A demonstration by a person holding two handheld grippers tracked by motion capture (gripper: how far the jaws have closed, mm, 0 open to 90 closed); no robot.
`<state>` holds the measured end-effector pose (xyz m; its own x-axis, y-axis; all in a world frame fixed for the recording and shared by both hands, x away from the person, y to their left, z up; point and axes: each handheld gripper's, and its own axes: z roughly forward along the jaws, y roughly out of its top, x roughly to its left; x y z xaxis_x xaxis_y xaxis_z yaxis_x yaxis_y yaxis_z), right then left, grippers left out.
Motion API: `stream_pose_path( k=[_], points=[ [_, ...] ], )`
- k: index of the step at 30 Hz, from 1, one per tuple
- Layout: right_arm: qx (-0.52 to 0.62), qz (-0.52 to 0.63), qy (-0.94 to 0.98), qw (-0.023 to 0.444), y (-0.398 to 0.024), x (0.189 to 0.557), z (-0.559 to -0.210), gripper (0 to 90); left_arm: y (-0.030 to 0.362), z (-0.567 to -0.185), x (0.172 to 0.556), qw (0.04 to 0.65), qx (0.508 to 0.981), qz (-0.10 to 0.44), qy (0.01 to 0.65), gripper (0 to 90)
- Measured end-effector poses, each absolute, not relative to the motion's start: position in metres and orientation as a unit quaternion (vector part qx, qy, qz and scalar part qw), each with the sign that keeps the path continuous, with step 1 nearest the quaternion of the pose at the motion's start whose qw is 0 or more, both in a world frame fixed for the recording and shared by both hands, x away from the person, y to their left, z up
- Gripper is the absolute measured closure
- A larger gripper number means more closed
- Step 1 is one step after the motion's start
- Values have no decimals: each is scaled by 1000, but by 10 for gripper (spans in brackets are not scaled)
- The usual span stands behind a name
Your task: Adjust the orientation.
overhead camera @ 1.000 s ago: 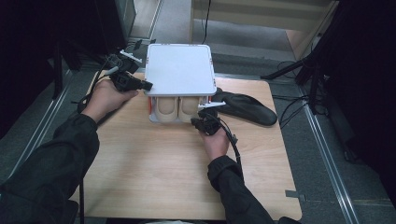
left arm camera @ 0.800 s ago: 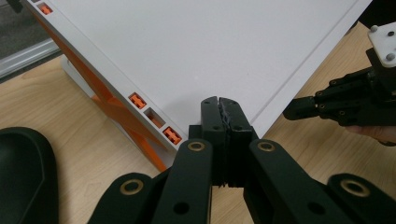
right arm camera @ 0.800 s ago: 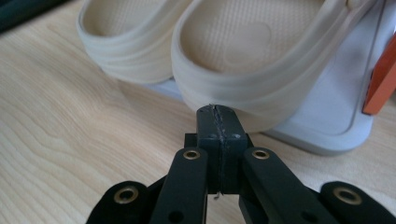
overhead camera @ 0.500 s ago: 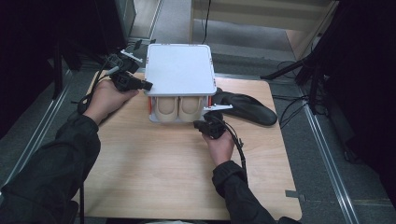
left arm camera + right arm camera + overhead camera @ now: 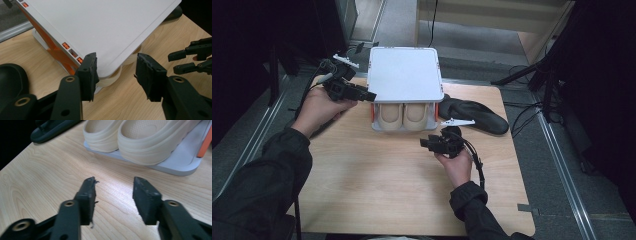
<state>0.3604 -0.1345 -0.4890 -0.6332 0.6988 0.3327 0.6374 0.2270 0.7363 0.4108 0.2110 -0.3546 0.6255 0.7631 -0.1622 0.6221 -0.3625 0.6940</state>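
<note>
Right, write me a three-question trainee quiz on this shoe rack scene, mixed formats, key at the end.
1. True or false: the right gripper is shut on a beige slipper.
2. Multiple choice: the black slipper lies (a) on the rack's top shelf, (b) on the wooden table beside the rack, (c) on the floor.
3. Fill in: the left gripper is open at a ____ of the white top shelf.

Key: 1 false, it is open over bare table; 2 b; 3 corner.
</note>
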Motion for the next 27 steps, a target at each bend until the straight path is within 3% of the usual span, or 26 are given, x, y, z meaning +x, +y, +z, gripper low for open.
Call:
stream_pose_path(
  k=[13, 27],
  points=[
    [391, 457, 798, 36, -150, 330, -485, 464, 233, -361, 384, 382, 811, 96, 433, 403],
    [377, 453, 807, 49, -159, 305, -492, 476, 258, -393, 364, 381, 790, 113, 467, 404]
  ],
)
